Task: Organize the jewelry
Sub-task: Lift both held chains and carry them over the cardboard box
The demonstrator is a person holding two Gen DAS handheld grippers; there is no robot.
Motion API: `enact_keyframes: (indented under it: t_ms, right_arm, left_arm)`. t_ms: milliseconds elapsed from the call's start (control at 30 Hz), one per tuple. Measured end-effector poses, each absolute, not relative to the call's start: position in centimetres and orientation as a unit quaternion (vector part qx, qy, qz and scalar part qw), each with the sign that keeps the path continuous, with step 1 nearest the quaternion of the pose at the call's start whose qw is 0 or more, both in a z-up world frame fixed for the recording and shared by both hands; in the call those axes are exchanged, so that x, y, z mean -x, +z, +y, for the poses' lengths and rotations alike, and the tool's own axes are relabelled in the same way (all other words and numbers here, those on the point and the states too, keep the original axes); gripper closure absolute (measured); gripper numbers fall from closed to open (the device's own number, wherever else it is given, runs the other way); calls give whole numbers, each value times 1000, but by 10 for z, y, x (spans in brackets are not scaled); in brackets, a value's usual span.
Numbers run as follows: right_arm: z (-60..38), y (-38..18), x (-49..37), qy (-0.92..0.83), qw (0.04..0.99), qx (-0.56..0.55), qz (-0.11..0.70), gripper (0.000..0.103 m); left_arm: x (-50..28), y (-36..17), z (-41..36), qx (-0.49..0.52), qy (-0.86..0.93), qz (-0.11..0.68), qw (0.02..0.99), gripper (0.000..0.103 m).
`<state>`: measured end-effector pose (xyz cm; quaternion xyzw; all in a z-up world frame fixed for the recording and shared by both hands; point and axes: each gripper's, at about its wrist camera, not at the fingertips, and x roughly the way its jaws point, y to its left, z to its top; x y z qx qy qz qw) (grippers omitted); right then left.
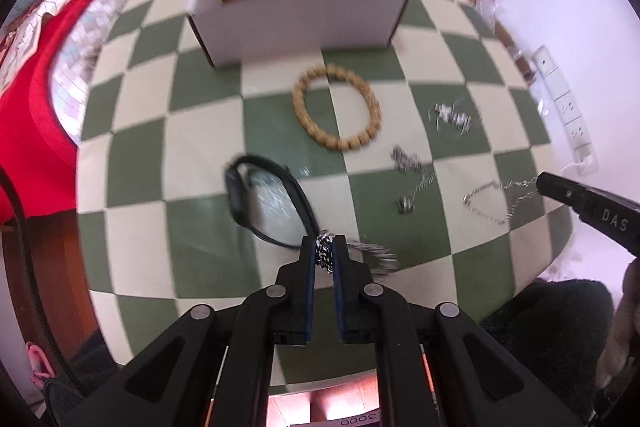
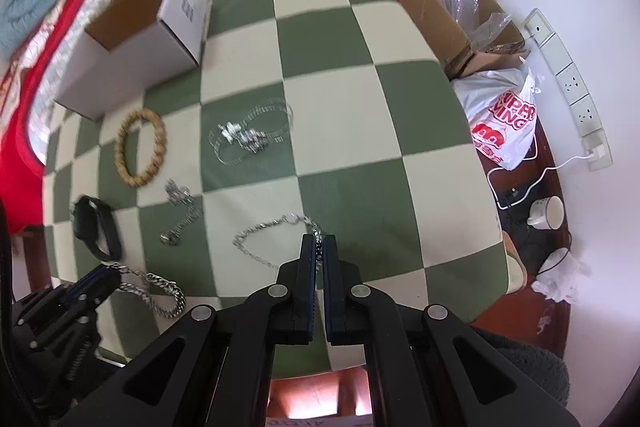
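From the left wrist, the left gripper (image 1: 325, 254) was pinched shut on a heavy link chain (image 1: 325, 251), the rest of it trailing off to the right of the fingertips. The open white box (image 1: 294, 15) stood straight ahead at the far side of the checked table (image 1: 200, 147), with the bead bracelet (image 1: 336, 107) and the black watch (image 1: 268, 201) lying between. The box looked the likely goal, so the carry would run forward over both.

From the right wrist, the right gripper (image 2: 319, 251) was clamped on a thin silver chain (image 2: 272, 227), whose loop lay left of the fingers on the table. The box (image 2: 132, 55) sat far left, nearer the left gripper (image 2: 100, 277).
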<state>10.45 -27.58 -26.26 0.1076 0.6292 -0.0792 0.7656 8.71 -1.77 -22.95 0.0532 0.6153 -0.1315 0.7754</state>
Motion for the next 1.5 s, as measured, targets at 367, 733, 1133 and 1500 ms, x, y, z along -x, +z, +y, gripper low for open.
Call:
enact_keyframes:
  t_ms: [367, 733, 1133, 1500]
  right_arm:
    - [-257, -187, -116, -32, 800, -138, 582, 100]
    - [-230, -96, -150, 22, 835, -145, 530, 100]
    - [-181, -65, -247, 63, 849, -111, 513, 100]
    - [-165, -184, -351, 58, 793, -116, 595, 100]
  left_arm:
    - [-123, -155, -33, -29, -160, 570, 805, 97]
    - [-180, -78, -20, 18, -189, 536, 822, 97]
    - [-298, -88, -20, 25, -175, 560, 810, 97]
    - [-378, -194, -11, 93, -138, 650, 742, 97]
